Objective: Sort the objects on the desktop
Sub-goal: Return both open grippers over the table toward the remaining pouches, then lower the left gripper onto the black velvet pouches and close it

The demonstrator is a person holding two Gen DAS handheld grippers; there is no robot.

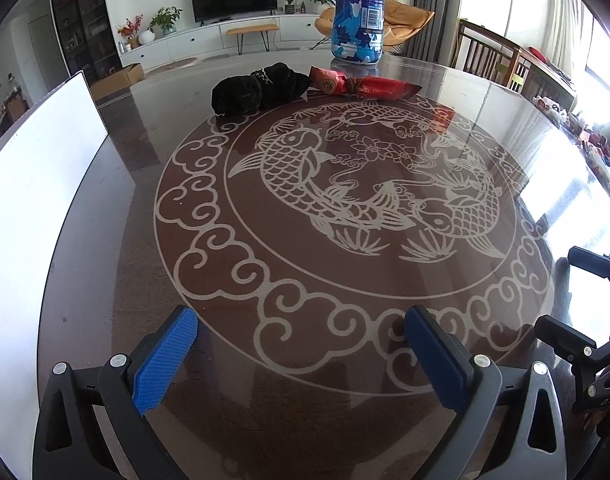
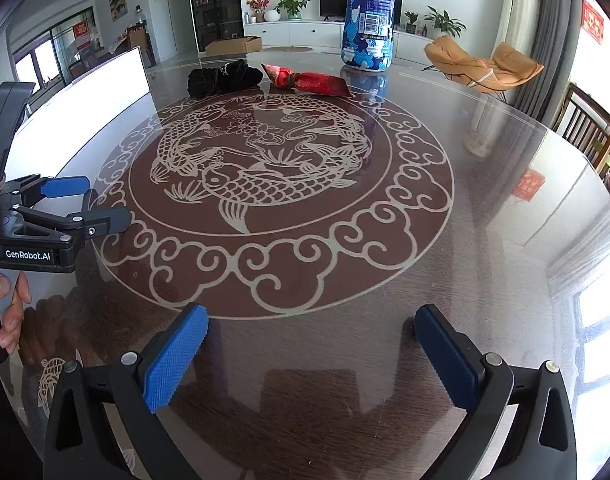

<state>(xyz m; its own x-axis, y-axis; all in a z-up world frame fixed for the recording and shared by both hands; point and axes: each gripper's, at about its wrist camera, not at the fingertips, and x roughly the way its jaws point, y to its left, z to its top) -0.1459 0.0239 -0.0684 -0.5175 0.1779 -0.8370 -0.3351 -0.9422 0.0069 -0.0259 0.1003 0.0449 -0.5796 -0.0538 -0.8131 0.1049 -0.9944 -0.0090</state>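
Note:
A black crumpled cloth item (image 1: 259,88) lies at the far side of the round table, and also shows in the right wrist view (image 2: 223,76). A red snack packet (image 1: 361,85) lies right next to it (image 2: 305,80). A tall blue-and-white bottle (image 1: 359,12) stands upright behind the packet (image 2: 369,20). My left gripper (image 1: 301,334) is open and empty above the near table, far from all three. My right gripper (image 2: 311,336) is open and empty, also at the near side. The left gripper also shows from the side in the right wrist view (image 2: 105,200).
The glass-topped table (image 1: 105,240) bears a carp and cloud pattern (image 2: 265,184). A white flat board (image 1: 29,208) lies on the table's left side (image 2: 77,120). Wooden chairs (image 1: 489,56) stand beyond the table's far right edge.

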